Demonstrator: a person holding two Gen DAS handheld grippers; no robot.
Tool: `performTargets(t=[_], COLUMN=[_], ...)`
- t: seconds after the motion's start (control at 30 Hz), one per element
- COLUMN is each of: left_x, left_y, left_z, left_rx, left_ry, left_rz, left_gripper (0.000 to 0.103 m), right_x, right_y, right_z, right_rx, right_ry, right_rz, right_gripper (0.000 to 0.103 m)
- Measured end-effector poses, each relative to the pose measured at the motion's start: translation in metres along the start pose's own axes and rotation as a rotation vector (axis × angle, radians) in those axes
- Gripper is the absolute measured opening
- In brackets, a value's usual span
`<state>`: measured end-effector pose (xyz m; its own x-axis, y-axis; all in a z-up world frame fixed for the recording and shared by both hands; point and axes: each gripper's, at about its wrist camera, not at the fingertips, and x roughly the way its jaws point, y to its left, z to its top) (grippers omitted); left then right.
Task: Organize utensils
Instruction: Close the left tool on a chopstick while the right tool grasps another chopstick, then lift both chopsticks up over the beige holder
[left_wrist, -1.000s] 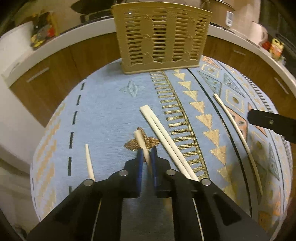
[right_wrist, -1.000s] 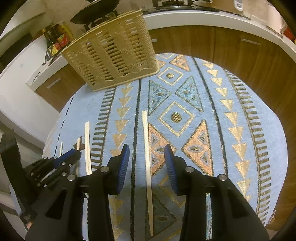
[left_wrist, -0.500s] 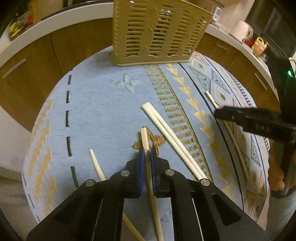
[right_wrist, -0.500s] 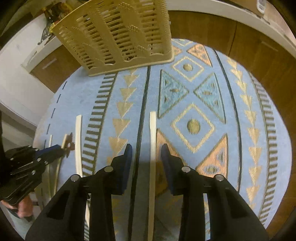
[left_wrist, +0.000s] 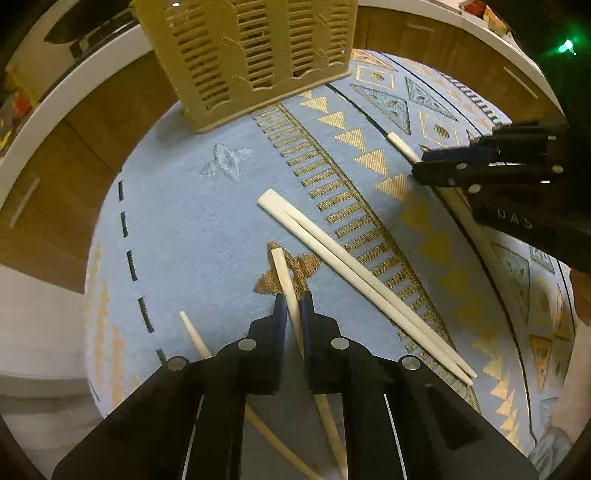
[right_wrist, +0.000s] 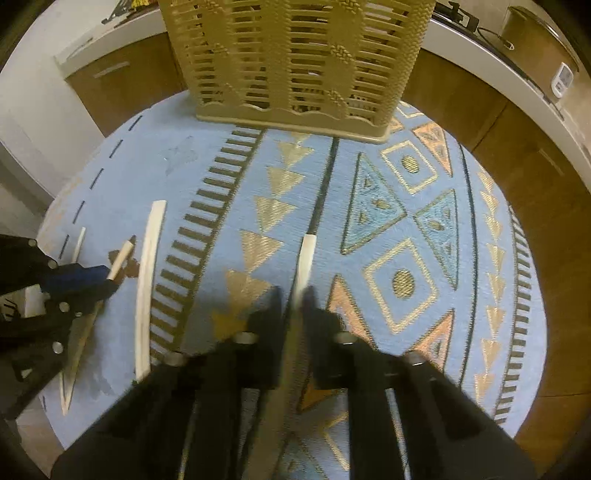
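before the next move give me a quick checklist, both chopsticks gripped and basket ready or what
1. Left hand-held gripper shut on tan chopstick: ok.
2. Right hand-held gripper shut on white chopstick: ok; its jaws have just been closing, and the stick sits between them.
3. Basket upright on the cloth, ahead of both: ok.
4. Path from the sticks to the basket clear: ok.
5. Sticks lifted off the cloth: cannot tell.
6. All loose sticks collected: not ok; a white pair and a thin stick lie beside the left hand-held gripper.
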<state>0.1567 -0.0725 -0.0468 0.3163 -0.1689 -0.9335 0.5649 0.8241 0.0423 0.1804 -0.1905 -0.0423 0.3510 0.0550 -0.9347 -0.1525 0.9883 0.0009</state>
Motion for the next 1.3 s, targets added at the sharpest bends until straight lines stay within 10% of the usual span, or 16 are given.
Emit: performTargets(t=[0.83, 1.3], left_x=[-0.107, -0.164], left_y=[0.023, 0.027], left_z=[-0.005, 0.009], left_rx=[-0.228, -0.263], left_ry=[-0.491, -0.742], left_rz=[-0.122, -0.093], left_gripper=[0.004, 0.004], right_x=[-0.118, -0.179], right_y=[-0.041, -0.035], right_z=[-0.066, -0.078], right_rx=[0.072, 0.033], right_ry=[-0.426, -0.689], right_rz=[0.289, 0.286], right_gripper=[0.003, 0.003])
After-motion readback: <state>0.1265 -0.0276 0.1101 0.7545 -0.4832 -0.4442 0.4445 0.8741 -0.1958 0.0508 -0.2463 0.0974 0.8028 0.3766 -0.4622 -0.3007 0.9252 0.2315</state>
